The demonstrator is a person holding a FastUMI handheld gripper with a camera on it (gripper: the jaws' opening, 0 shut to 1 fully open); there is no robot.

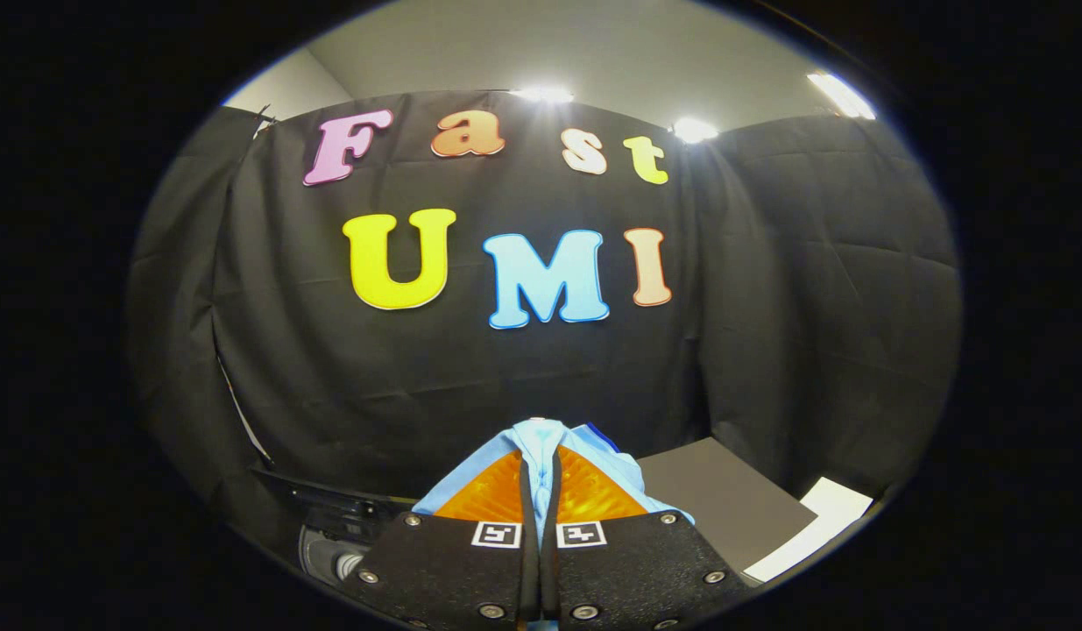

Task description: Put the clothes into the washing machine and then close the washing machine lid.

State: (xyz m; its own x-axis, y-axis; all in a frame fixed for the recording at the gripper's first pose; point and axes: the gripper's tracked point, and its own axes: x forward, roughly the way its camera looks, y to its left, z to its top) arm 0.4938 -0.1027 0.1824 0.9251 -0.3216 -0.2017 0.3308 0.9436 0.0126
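Hand-held gripper (541, 491) is clenched on the light-blue cloth (541, 443), held aloft at bottom centre; the washer (330, 535) is glimpsed lower left. Trailing fabric could be snagged on its rim.

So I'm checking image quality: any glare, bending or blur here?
Gripper view: ceiling lights flare white; the fisheye bends the booth wall; the gripper, shut on the blue cloth, looks sharp; the washing machine sits in shadow.
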